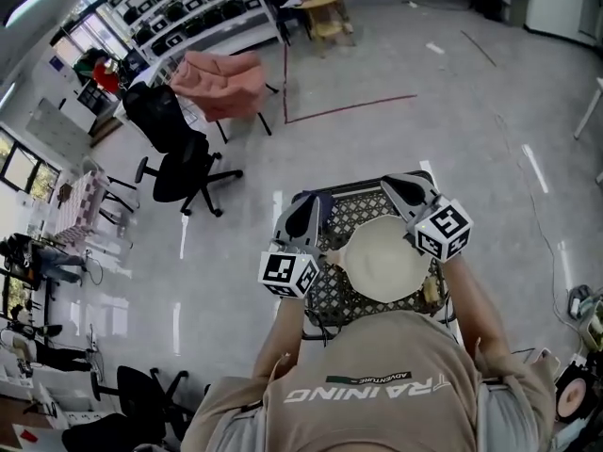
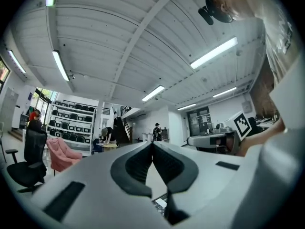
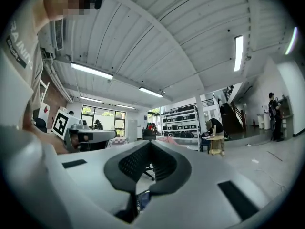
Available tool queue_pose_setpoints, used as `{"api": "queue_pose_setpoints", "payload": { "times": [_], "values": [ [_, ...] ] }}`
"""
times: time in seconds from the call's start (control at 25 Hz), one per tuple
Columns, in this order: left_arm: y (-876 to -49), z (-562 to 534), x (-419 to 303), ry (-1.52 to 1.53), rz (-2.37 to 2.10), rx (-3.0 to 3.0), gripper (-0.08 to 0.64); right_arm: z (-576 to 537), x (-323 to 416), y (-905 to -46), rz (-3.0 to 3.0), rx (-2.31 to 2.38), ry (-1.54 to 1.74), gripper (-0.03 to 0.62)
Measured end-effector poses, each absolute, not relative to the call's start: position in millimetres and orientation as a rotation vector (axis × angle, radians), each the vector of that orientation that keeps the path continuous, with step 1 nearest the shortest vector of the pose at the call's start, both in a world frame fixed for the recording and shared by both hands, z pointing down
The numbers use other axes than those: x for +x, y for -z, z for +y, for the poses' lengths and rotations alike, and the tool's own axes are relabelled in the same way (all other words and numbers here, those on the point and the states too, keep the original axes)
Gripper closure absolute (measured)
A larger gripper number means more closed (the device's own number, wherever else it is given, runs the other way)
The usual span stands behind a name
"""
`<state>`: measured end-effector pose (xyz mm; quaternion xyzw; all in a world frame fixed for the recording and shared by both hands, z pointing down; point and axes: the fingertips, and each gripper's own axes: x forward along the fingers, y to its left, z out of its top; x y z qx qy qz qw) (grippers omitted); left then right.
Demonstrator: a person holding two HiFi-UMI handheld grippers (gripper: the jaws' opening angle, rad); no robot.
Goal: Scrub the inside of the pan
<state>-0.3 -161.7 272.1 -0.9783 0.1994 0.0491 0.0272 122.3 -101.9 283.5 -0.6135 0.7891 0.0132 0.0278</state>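
My left gripper [image 1: 303, 217] and right gripper [image 1: 411, 192] are clenched empty, held level over the pan [image 1: 384, 257] on the rack [image 1: 350, 213]. No scrubbing yet; next I likely lower and grasp a scrubber.

The person's shirt [image 1: 377, 351] reads "TRAINING" upside down in the head view, with a smaller "ADVENTURE" beside it.
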Motion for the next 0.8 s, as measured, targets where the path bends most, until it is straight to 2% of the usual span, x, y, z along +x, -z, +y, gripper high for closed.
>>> {"api": "queue_pose_setpoints", "payload": {
  "times": [0.8],
  "values": [
    [-298.7,-128.2,15.8,-0.068,0.597,-3.103,0.541,-87.3,109.8,-310.6,2.582,-1.815,0.127,0.577]
  ]
}}
